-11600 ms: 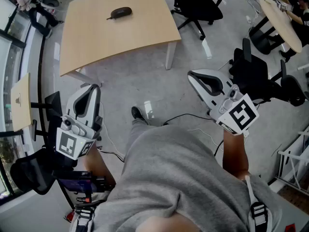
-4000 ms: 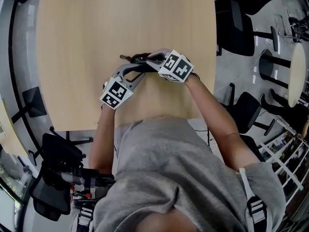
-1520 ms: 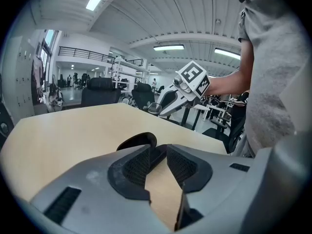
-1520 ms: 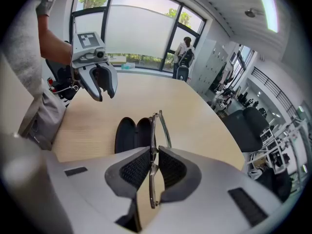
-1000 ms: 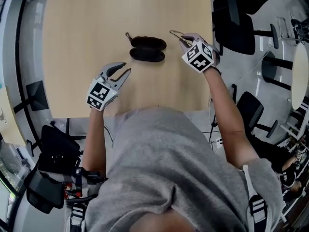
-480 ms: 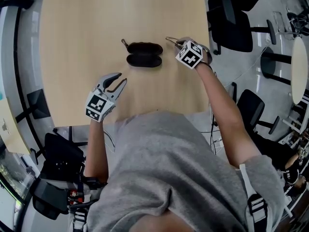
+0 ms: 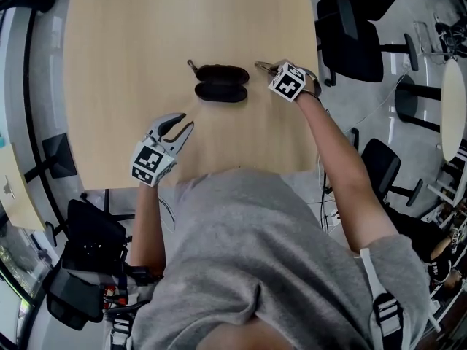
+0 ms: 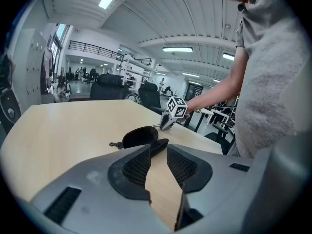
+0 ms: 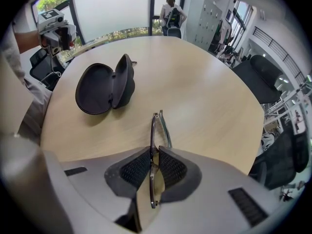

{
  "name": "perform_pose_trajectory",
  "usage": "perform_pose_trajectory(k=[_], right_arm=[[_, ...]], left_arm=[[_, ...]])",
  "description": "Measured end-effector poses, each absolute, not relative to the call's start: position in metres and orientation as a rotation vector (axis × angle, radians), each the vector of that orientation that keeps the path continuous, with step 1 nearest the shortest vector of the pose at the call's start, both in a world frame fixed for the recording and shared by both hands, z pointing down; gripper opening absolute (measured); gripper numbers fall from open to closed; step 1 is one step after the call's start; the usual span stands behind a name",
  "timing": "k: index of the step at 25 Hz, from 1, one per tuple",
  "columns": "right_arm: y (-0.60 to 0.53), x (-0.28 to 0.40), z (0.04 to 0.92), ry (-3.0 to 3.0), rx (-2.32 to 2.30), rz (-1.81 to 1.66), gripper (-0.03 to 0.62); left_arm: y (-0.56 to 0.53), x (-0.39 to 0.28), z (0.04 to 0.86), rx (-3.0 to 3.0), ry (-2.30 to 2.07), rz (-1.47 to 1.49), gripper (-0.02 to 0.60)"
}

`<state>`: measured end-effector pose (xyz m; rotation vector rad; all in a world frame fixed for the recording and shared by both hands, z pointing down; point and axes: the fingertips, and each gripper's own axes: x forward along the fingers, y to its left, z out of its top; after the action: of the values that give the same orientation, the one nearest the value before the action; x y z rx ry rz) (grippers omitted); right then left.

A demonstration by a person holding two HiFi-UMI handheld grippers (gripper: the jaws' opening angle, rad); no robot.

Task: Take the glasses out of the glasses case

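The black glasses case [image 7: 221, 83] lies open on the wooden table [image 7: 146, 20], both shells showing and nothing inside. My right gripper [image 7: 271, 69] is just right of it, pointing steeply down, shut on the thin metal-framed glasses [image 7: 261, 65]. In the right gripper view the folded glasses [image 9: 156, 126] stand on edge between the pads [image 9: 171, 168], low over the tabletop, with the case [image 9: 105, 87] to the upper left. My left gripper [image 7: 182, 126] hovers open and empty nearer the table's front edge, left of the case. From it I see the case [image 8: 141, 136] and the right gripper [image 8: 168, 123] beyond.
Black office chairs [image 7: 350, 28] stand past the table's right edge, and a round table [image 7: 452, 100] is further right. The table's near edge runs just behind both hands. A person [image 9: 171, 13] stands far off by the windows.
My right gripper has come down toward the tabletop with the glasses in it, beside the case. The left gripper has hardly moved and the case lies as before.
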<state>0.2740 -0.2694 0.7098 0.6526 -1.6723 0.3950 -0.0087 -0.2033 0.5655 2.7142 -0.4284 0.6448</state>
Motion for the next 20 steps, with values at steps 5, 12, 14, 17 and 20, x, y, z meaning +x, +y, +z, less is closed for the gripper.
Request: perform_pose_trajectory(k=[5, 12, 14, 17, 20], right_arm=[[-0.266, 0.274, 0.713, -1.656, 0.625, 0.402, 0.054], [-0.264, 0.285, 0.714, -1.600, 0.599, 0.409, 0.074], [-0.266, 0.288, 0.711, -1.595, 0.614, 0.391, 0.094], [-0.272, 0.291, 0.705, -1.604, 0.652, 0.358, 0.127], [-0.280, 0.286, 0.696, -1.638, 0.687, 0.323, 0.133]], left_arm=[[-0.199, -0.012, 0.563, 2.715, -0.449, 0.638, 0.103], [-0.200, -0.011, 0.561, 2.717, -0.464, 0.648, 0.103], [-0.201, -0.012, 0.561, 2.719, -0.465, 0.646, 0.103], [-0.203, -0.012, 0.562, 2.726, -0.462, 0.643, 0.101], [-0.206, -0.013, 0.560, 2.735, -0.465, 0.640, 0.102]])
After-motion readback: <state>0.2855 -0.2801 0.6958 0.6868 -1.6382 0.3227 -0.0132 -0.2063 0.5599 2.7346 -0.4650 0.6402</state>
